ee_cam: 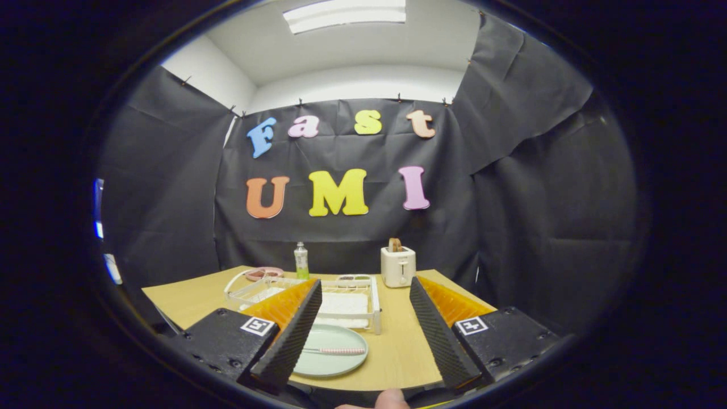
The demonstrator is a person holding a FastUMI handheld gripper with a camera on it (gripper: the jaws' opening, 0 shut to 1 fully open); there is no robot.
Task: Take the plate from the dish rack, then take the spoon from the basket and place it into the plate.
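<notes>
We judged the task close to done, since the spoon [334, 351] already lay across the plate [329, 358], low in the frame just left of centre, on the wooden table [397, 352] in front of the white dish rack [346, 301]; what could still go wrong, we thought, was a careless withdrawal; the left finger overlapped the plate's near-left rim in our view, so a sideways sweep might have nudged the plate or rolled the spoon off it, though we could not tell whether finger and rim touched; the toaster [397, 266] and the bottle [301, 261] stood well beyond, at the table's far edge, and seemed out of harm's way; the gripper [363, 335] had its fingers spread wide apart, holding nothing, with bare table between them.
</notes>
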